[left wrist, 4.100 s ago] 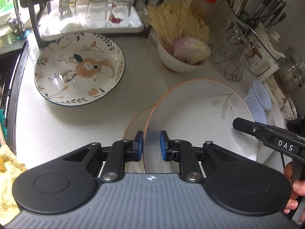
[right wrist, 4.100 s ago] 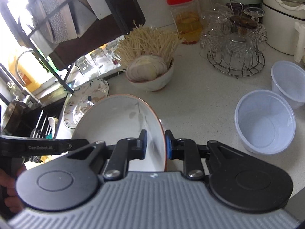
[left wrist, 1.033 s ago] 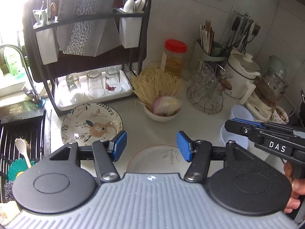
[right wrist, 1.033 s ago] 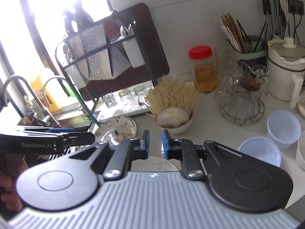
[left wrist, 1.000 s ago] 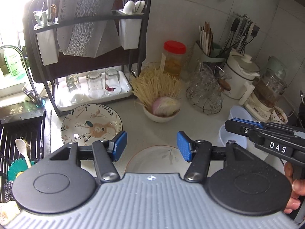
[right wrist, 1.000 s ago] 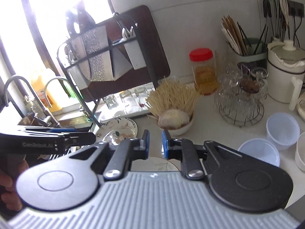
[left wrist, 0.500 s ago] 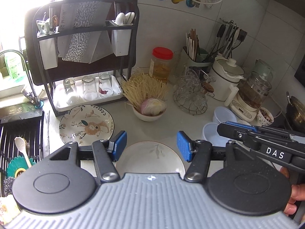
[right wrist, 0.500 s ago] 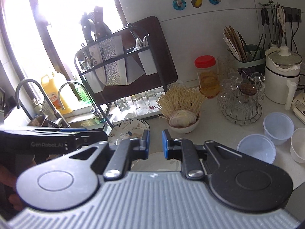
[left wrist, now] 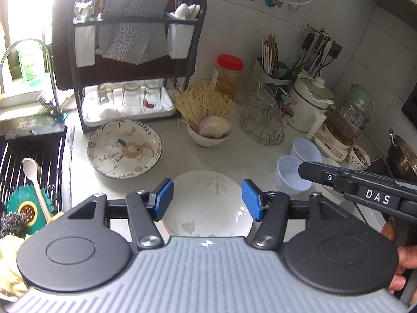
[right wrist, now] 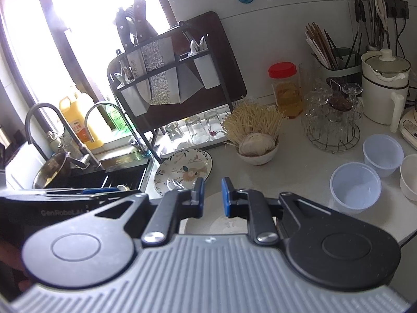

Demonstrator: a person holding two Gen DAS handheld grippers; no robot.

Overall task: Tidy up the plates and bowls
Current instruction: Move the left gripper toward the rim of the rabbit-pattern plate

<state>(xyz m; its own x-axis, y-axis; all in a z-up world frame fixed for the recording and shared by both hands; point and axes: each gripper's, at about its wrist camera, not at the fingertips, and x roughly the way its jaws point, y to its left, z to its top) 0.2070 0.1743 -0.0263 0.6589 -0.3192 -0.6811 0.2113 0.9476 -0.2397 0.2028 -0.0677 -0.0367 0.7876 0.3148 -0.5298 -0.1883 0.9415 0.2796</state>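
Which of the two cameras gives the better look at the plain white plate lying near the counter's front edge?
The left wrist view: most of the white plate shows between the open fingers. In the right wrist view the white plate is largely hidden behind the hand-held gripper's body.

Black right gripper (left wrist: 310, 173), seen at the right edge of the left wrist view: white letters "DAS" on its side.
Black left gripper (right wrist: 96, 191), seen at the near left of the right wrist view: grey lettering "GenRobot.AI" on its side.
Orange plastic bottle (right wrist: 78, 120) by the window, far left: a label with print too small to read.
Green bottle (left wrist: 30, 62) behind the tap: label unreadable.
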